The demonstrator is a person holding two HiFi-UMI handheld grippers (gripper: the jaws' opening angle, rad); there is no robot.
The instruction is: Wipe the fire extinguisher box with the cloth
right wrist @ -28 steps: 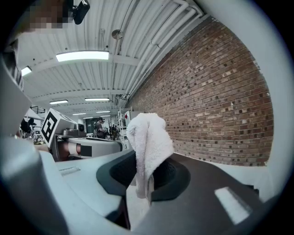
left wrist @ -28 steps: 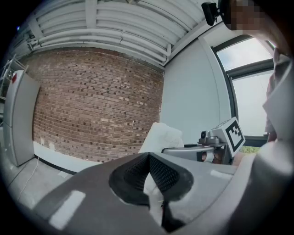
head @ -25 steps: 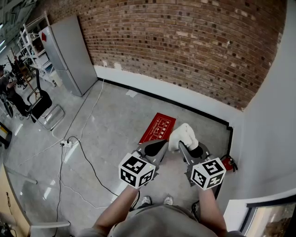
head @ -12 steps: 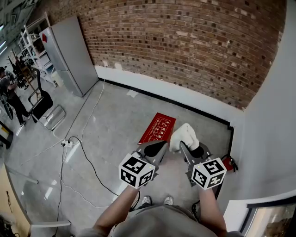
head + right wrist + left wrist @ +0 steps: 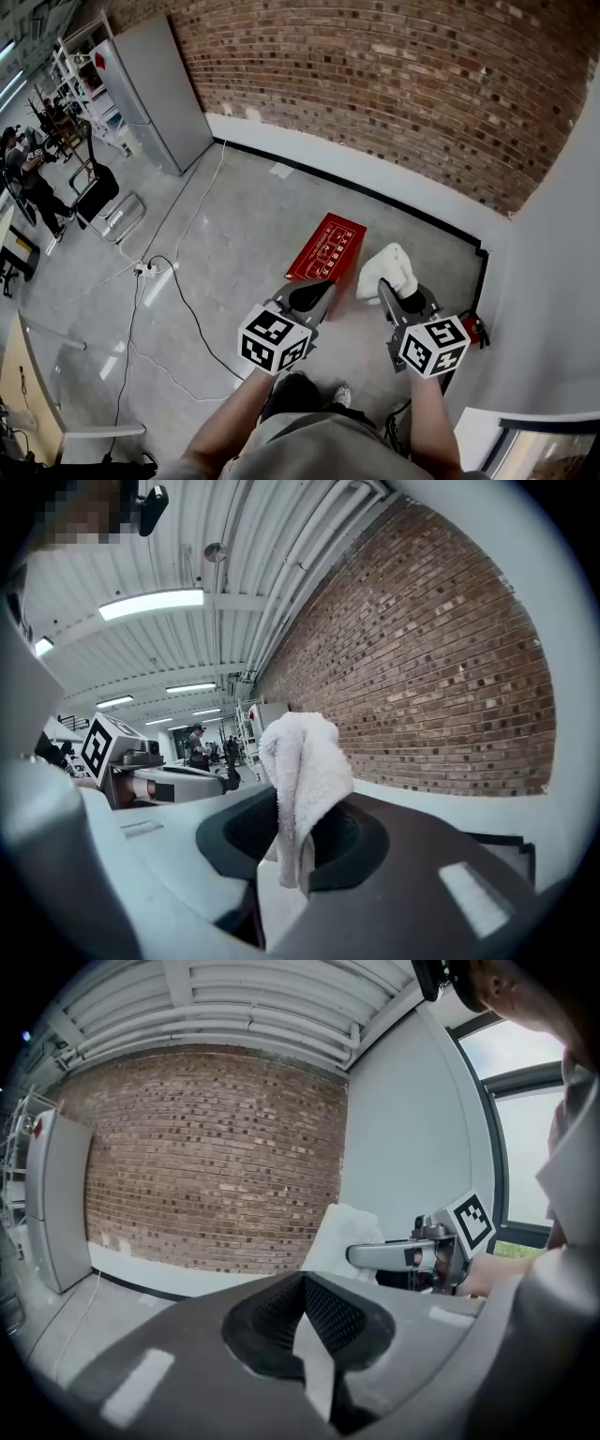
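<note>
A red fire extinguisher box (image 5: 327, 248) lies flat on the grey floor, ahead of both grippers in the head view. My right gripper (image 5: 386, 283) is shut on a white cloth (image 5: 389, 269), which bunches up above its jaws; the same cloth (image 5: 298, 772) stands upright in the right gripper view. The cloth hangs just right of the box's near corner, well above the floor. My left gripper (image 5: 321, 291) is shut with nothing in it, its tip over the box's near edge. In the left gripper view the cloth (image 5: 343, 1238) and the right gripper (image 5: 412, 1255) show at the right.
A brick wall (image 5: 375, 84) with a white skirting runs behind the box. A grey cabinet (image 5: 155, 89) stands at the left, a cable and power strip (image 5: 145, 271) trail over the floor, and a small red object (image 5: 473, 328) lies by the right wall. A person (image 5: 28, 178) stands far left.
The view has shifted forward, so the box now sits closer and fuller in view. Both grippers and the held cloth keep the same pose relative to each other.
</note>
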